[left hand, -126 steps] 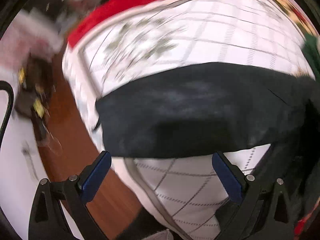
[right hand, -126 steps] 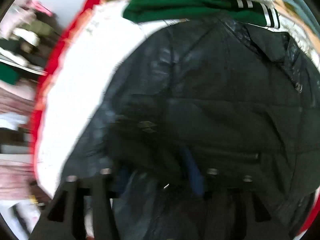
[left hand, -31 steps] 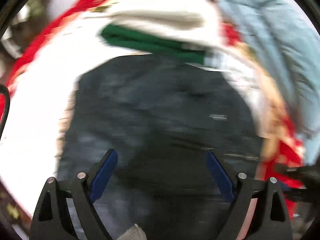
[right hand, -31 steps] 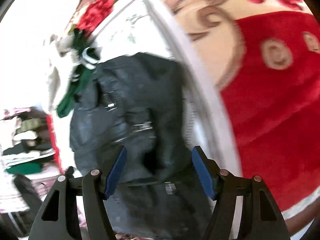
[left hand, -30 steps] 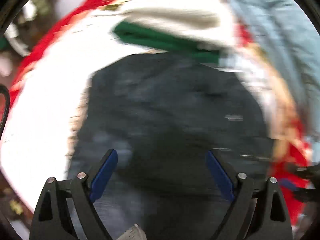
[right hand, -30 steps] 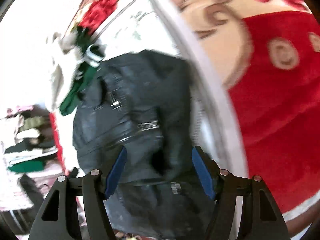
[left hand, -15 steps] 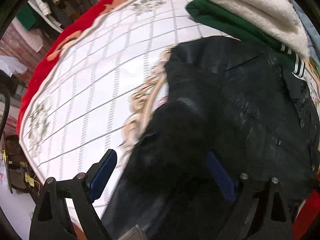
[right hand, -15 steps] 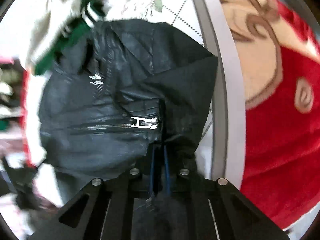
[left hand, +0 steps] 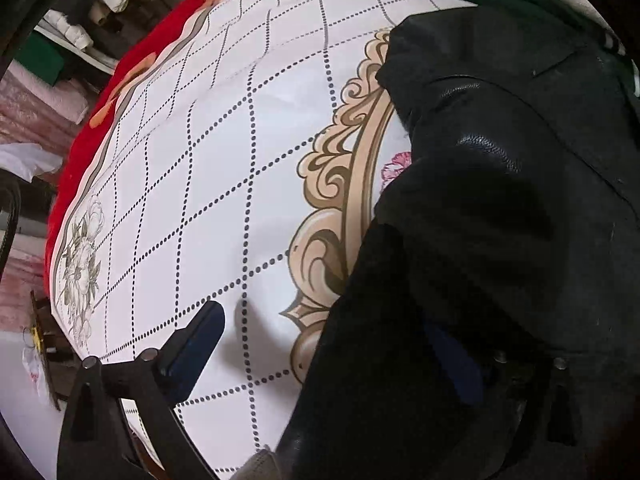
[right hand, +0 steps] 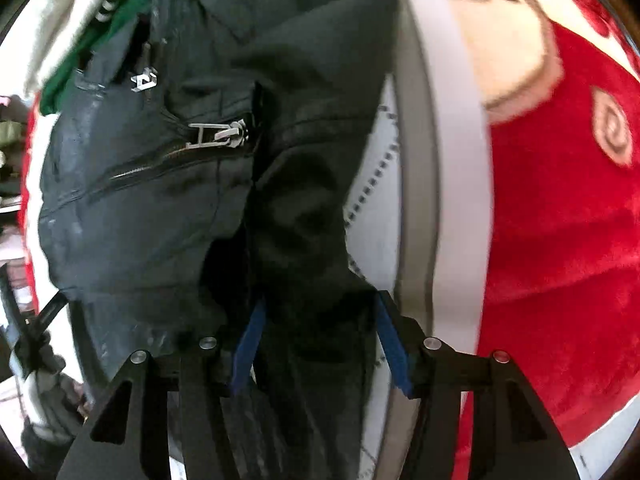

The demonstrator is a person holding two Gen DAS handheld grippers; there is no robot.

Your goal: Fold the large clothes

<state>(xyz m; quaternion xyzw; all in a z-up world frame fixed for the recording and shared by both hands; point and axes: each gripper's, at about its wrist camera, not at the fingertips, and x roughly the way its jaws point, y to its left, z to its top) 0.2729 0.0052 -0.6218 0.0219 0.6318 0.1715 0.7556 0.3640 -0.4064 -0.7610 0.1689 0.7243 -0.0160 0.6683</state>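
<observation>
A black leather jacket point(left hand: 500, 208) lies folded on a white patterned sheet point(left hand: 208, 184). My left gripper point(left hand: 332, 348) is open; its left finger rests over the bare sheet and its right finger is half buried in the jacket's dark fabric. In the right wrist view the jacket point(right hand: 160, 184) shows a silver zipper pull point(right hand: 216, 134). My right gripper point(right hand: 320, 340) is open, with a black fold of the jacket lying between its blue pads.
A green garment point(right hand: 72, 64) and a cream one point(right hand: 52, 20) are stacked beyond the jacket. A red floral blanket point(right hand: 560, 200) lies under the sheet. Shelves of folded clothes point(left hand: 80, 40) stand at the far left.
My right gripper was shut on the jacket half a second ago and has opened. My left gripper has dropped lower and closer to the jacket's left edge.
</observation>
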